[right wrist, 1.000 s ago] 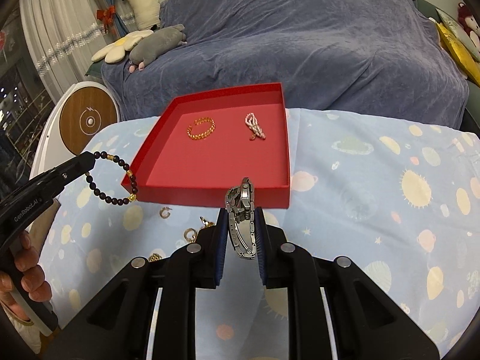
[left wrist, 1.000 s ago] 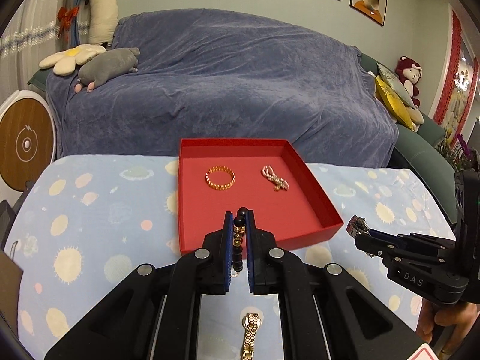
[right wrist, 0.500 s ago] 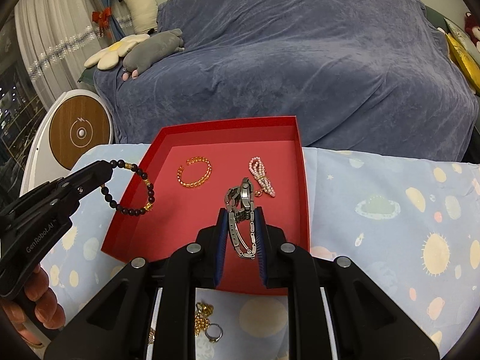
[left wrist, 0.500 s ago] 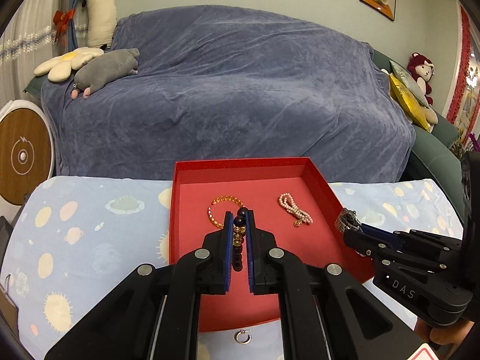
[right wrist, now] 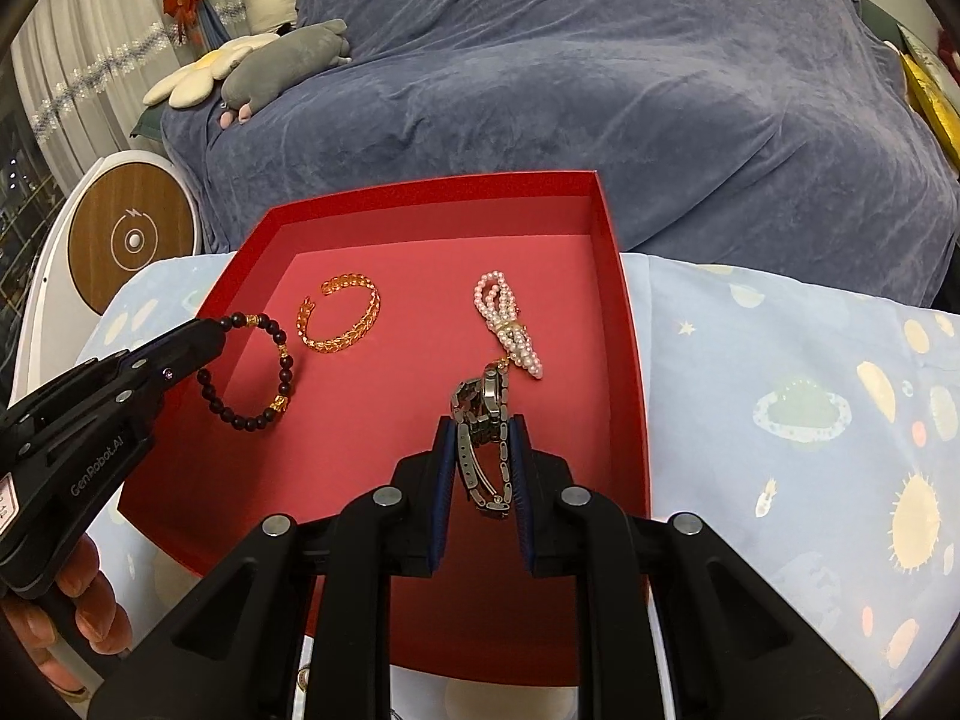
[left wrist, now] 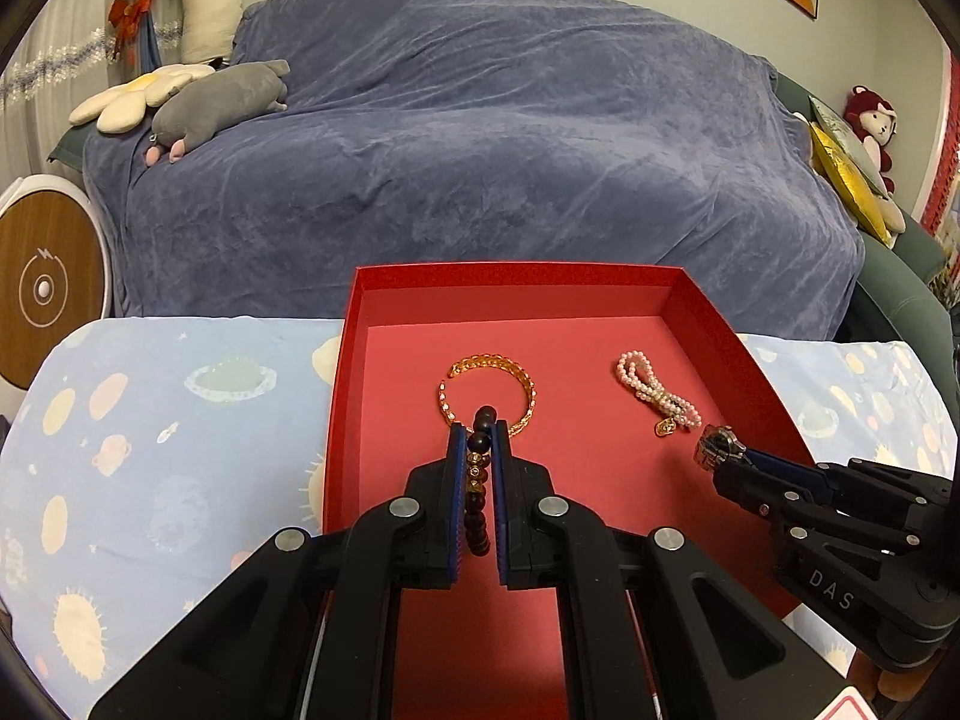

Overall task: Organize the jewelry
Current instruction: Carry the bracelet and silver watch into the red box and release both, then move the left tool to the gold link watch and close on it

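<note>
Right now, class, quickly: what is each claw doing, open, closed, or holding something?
Left claw: closed on the bead bracelet, over the red tray.
Right claw: closed on the metal watch, over the same tray.

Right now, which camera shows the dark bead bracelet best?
The right wrist view: there the bead bracelet hangs as a full loop from the left gripper over the red tray. The left wrist view shows it only edge-on, as a short column of beads between that gripper's fingers.
</note>
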`<state>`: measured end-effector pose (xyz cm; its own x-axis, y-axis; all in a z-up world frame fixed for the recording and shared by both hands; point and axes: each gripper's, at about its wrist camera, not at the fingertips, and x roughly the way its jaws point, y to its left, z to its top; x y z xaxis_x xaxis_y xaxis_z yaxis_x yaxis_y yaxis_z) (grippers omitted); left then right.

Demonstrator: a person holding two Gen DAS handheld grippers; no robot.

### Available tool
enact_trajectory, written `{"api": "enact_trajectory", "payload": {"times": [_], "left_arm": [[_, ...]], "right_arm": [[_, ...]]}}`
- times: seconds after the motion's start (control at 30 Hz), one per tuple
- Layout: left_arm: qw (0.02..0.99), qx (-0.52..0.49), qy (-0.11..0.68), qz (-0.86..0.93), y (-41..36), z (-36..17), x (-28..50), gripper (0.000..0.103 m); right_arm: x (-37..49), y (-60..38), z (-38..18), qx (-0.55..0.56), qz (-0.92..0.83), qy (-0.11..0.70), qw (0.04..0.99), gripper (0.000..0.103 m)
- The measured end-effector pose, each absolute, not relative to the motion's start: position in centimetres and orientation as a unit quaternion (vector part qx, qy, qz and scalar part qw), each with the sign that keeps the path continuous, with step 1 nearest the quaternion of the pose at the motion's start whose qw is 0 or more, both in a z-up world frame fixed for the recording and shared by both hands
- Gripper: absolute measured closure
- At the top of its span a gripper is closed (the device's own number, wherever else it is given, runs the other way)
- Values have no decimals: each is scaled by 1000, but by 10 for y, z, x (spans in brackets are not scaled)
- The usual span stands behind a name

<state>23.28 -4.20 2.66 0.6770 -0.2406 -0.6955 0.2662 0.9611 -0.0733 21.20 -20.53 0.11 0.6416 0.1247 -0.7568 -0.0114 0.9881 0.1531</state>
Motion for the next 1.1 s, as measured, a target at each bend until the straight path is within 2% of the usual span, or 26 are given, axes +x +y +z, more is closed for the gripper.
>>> {"api": "enact_trajectory", "payload": {"times": [0.13,0.23,0.3,0.33,0.4,0.47,0.83,0.9,1.03,1.1], "left_arm": [[915,21,381,-128,-43,24,235,95],[915,21,382,-125,-41,25,233,92],[916,16,382,-122,-38,28,229,79],[917,14,380,-120,-37,31,226,76],[919,13,376,-117,-34,38,218,67],[922,13,370,-112,-31,46,207,54],[925,16,364,-111,-1,74,128,50],[922,17,371,-110,3,68,112,45],[908,4,403,-118,10,49,86,43],[897,-7,423,-127,11,36,74,35]], "right_arm": [[210,-207,4,64,36,410,909,85],[204,-209,15,63,30,396,916,77],[197,-212,23,66,31,389,918,76],[192,-213,27,67,32,387,919,76],[179,-214,37,67,34,381,921,72],[163,-216,45,68,36,378,923,69],[59,-215,62,54,31,371,926,68],[44,-216,57,61,32,374,925,66],[23,-215,46,72,35,386,919,66],[16,-213,40,77,38,389,917,66]]}}
